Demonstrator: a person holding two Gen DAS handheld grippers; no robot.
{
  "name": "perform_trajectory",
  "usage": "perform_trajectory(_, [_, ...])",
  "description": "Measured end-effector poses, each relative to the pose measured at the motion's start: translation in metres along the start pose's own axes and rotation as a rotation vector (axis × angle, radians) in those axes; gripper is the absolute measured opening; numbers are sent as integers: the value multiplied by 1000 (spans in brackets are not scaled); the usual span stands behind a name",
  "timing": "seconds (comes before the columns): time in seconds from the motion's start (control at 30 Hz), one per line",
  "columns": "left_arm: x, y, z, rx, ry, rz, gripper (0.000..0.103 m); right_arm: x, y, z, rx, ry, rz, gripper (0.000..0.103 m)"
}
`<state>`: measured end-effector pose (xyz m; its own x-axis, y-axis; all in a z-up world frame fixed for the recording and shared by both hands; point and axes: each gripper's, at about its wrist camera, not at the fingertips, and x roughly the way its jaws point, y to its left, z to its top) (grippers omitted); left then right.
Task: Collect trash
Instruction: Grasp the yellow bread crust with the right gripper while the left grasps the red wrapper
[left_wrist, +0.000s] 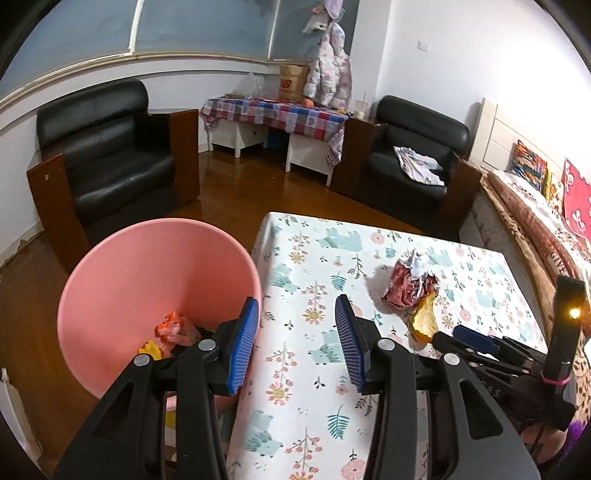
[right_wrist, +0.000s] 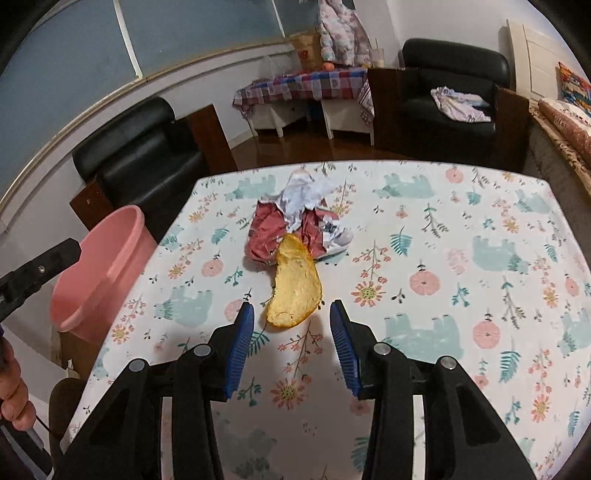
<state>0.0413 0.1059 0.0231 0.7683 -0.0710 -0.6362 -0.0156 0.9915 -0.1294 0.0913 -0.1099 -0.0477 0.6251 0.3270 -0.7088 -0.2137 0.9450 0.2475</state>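
Note:
A pink trash bin (left_wrist: 147, 266) stands on the floor at the table's left edge, with orange and yellow scraps (left_wrist: 171, 328) at its bottom; it also shows in the right wrist view (right_wrist: 99, 273). A yellow fruit peel (right_wrist: 295, 284) and a crumpled red and silver wrapper (right_wrist: 299, 221) lie on the patterned table (right_wrist: 461, 295). My left gripper (left_wrist: 295, 321) is open and empty, over the bin's rim and the table's edge. My right gripper (right_wrist: 291, 321) is open, its fingers just short of the peel's near end. The peel (left_wrist: 424, 317) and wrapper (left_wrist: 410, 284) also show in the left wrist view.
Two black armchairs (left_wrist: 110, 147) (left_wrist: 413, 155) stand beyond the table, with a checked-cloth side table (left_wrist: 277, 114) between them. A bed with pillows (left_wrist: 546, 206) runs along the right. The floor is dark wood.

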Motion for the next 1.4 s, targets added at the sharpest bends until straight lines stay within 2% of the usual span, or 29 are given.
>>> perform_trajectory(0.13, [13, -8, 1, 21, 25, -18, 44, 16, 0, 7, 13, 41, 5, 43])
perform_trajectory(0.27, [27, -16, 8, 57, 40, -39, 44, 28, 5, 18, -8, 35, -22, 44])
perform_trajectory(0.37, [38, -26, 17, 86, 42, -85, 44, 40, 8, 24, -22, 56, -34, 44])
perform_trajectory(0.53, [69, -47, 24, 120, 90, -161, 44, 48, 9, 28, -20, 66, -19, 43])
perform_trajectory(0.6, [78, -55, 26, 123, 111, -186, 44, 50, 8, 29, -22, 68, -31, 28])
perform_trajectory(0.63, [84, -58, 26, 122, 122, -203, 44, 50, 6, 30, -22, 70, -25, 26])
perform_trajectory(0.7, [94, -67, 26, 133, 141, -215, 44, 46, -1, 30, -20, 71, -10, 21])
perform_trajectory(0.8, [104, -78, 26, 156, 155, -227, 44, 32, -18, 25, 10, 69, -12, 18])
perform_trajectory(1.0, [126, -95, 24, 177, 188, -221, 44, 3, -55, 8, 80, 72, -17, 18])
perform_trajectory(1.23, [142, -102, 16, 165, 218, -195, 43, -22, -73, -8, 94, 72, -17, 18])
perform_trajectory(1.3, [141, -102, 16, 154, 218, -202, 26, -25, -75, -12, 97, 76, -16, 18])
perform_trajectory(1.4, [135, -102, 16, 146, 207, -185, 18, -29, -76, -18, 100, 78, -22, 18])
